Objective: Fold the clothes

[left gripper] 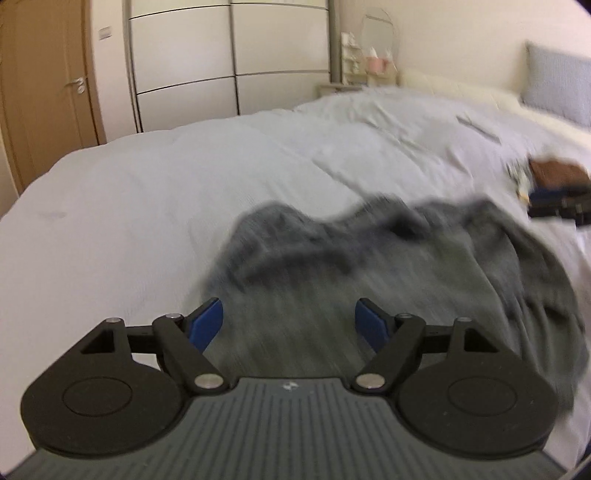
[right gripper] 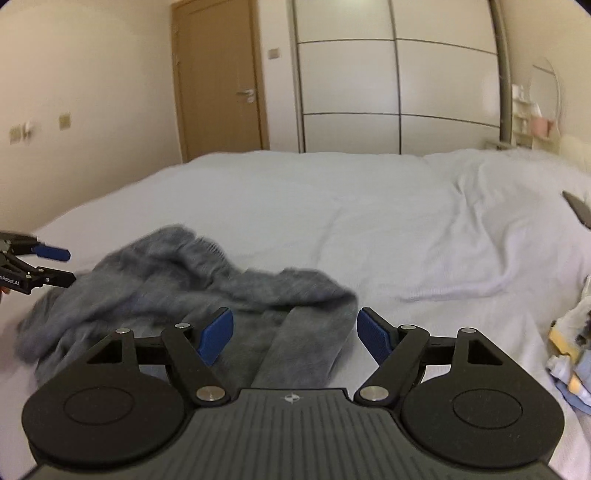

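Near the bed's (right gripper: pixel 332 206) front edge a grey sweater (right gripper: pixel 192 284) lies rumpled, unfolded; left tongs (left gripper: pixel 288 325) and right tongs (right gripper: pixel 295 334) hover spread, pinching nothing, likely poised to grasp it

Right claw (right gripper: pixel 294 334) gapes over a crumpled, seemingly knitted grey garment (right gripper: pixel 207 291).

A bed (right gripper: pixel 369 229) with a white duvet spreads ahead of the fingers in both views, smooth to the left and rumpled to the right. Beyond its far edge stands a white panelled wardrobe (right gripper: pixel 399 77), with a wooden door (right gripper: pixel 218 81) to the left of it. Far right of the fingers in the left wrist view lie a brown and dark pile (left gripper: pixel 557 188) and a grey pillow (left gripper: pixel 557 85). A round mirror (left gripper: pixel 376 29) stands beyond the bed's far corner.
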Demonstrator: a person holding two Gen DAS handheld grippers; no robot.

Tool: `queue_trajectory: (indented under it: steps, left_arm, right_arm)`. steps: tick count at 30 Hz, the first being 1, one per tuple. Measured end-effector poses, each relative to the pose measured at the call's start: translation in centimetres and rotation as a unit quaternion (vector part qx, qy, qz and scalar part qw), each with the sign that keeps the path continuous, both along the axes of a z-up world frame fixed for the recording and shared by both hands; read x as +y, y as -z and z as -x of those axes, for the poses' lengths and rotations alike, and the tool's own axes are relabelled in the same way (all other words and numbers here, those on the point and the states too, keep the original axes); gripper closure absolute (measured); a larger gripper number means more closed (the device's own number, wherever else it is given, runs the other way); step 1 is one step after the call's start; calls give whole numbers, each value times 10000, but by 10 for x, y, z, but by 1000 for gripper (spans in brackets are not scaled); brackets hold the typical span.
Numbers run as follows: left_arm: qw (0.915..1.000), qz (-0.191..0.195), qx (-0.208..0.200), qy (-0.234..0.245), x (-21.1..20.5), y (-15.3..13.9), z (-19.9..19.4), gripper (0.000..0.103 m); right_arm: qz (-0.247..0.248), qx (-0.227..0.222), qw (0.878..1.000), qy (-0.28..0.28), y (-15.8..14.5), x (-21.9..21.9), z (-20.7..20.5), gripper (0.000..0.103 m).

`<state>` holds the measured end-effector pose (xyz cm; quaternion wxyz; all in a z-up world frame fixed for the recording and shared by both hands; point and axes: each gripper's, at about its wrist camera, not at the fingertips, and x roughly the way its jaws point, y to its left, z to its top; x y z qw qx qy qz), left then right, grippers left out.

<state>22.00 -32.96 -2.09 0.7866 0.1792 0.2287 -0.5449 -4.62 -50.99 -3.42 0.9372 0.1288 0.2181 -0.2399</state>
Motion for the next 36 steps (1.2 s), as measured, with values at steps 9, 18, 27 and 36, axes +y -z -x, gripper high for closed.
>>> queue_trajectory:
  steps: [9,18,27,36]
  left_arm:
    - [9979,-187,609,74,-106,-10,-98,36]
    - [9864,-621,1361,681,-138,40,-114,99]
    - [9905,1355,-180,152,-81,-64,-96,97]
    - [9913,695,116,-1112,-94,-22,-124,39]
  right_arm:
    - [-1161,382,9912,-515,6,-116,-69,27]
    - [-1566,748,9824,-694,29,-129,-80,97]
    - [1435,-515,9883,62,-67,-87,-42,98]
    - [1012,-291,9941,276,-41,-88,-42,38]
